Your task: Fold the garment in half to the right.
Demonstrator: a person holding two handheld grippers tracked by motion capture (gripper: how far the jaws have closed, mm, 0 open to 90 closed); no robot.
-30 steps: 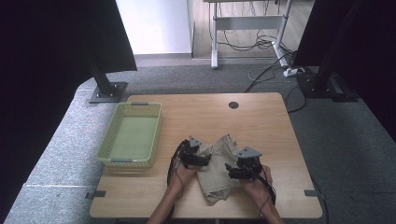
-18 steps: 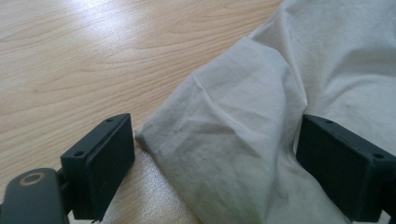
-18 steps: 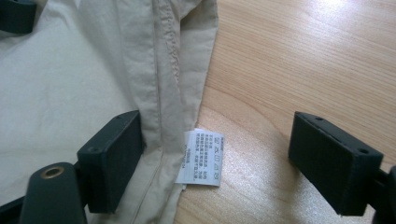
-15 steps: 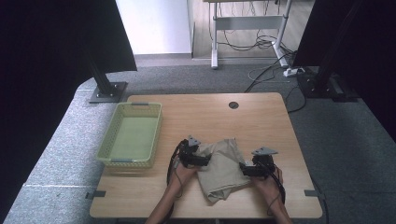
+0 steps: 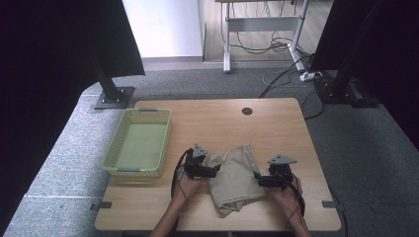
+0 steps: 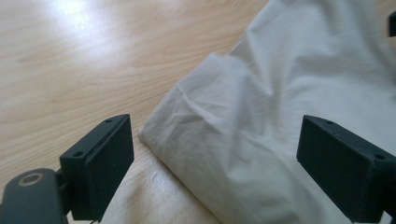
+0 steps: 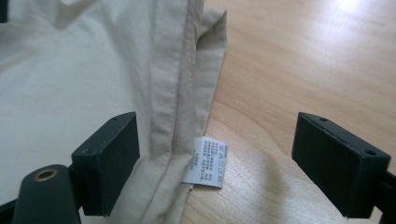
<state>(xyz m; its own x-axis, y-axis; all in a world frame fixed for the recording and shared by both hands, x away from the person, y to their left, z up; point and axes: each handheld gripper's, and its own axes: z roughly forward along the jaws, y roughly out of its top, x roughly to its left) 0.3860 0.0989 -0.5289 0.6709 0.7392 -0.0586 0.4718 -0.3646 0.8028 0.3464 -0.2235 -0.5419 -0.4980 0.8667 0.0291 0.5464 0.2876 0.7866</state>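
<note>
Cloth (image 5: 234, 178) sits lower middle of the table (image 5: 276, 123), folded. Both grippers, left (image 5: 213, 171) and right (image 5: 258, 178), are spread wide, gripping nothing. I'd pinch the hem by the tag (image 7: 204, 162) cleanly, both layers.

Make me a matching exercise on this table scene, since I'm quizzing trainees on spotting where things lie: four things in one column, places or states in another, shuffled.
Things:
1. beige cloth
2. green basket
3. care label
4. left hand-held gripper

Places or states:
A. at the table's left edge
B. sewn at the cloth's hem, lying on the wood
C. folded, between the two hands
D. jaws open at the cloth's left edge

Pairs: 1-C, 2-A, 3-B, 4-D
</note>
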